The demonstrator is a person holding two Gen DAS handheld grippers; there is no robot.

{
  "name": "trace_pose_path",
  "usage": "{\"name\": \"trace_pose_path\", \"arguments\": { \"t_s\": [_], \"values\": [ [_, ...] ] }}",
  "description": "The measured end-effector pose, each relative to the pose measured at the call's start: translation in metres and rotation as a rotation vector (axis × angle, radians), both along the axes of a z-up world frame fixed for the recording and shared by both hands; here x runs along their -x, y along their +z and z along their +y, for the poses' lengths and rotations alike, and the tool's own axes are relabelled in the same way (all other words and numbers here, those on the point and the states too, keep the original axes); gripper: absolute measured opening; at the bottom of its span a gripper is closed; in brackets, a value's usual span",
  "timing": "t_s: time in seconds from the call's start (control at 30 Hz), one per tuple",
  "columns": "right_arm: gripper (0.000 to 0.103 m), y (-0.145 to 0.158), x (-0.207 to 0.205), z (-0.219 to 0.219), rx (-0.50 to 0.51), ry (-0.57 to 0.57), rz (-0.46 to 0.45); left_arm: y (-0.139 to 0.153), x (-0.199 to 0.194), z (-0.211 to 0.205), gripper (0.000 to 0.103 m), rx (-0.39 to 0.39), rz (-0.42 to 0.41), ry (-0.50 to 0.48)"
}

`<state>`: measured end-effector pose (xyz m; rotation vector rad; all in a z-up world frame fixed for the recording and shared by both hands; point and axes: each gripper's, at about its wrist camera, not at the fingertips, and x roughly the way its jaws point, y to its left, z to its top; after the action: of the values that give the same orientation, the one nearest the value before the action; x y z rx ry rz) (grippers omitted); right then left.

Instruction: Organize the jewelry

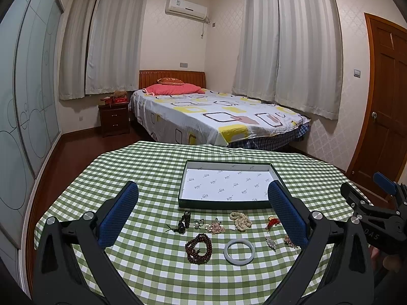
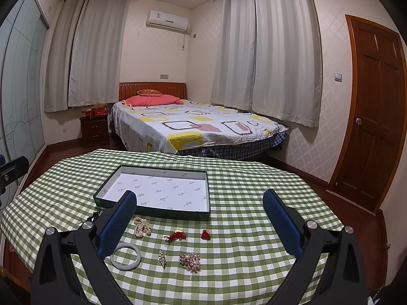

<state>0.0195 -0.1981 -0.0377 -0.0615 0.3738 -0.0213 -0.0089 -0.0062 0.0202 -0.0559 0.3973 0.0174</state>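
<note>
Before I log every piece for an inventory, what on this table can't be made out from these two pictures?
- Dark beaded piece: right wrist view, mostly behind the right tongs' left finger; clear in left view.
- Floral brooch: left wrist view, partly behind the left tongs' right finger.
- Print on tray lining: too small to read in either view.
- Small ring-like piece: too small to identify.

Bed (image 1: 216, 117), nightstand (image 1: 114, 119), door (image 2: 376, 117)
</note>
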Motion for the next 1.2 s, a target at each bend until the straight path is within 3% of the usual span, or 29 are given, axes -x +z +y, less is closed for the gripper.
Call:
{"name": "trace_pose_path", "arguments": {
  "t_s": [1.2],
  "values": [
    [0.097,0.0001,0.0027,-0.0004,0.006,-0.001,-0.011,-0.0094,0.0025,-0.0001,0.099,0.001,0.003,-0.001]
  ]
}}
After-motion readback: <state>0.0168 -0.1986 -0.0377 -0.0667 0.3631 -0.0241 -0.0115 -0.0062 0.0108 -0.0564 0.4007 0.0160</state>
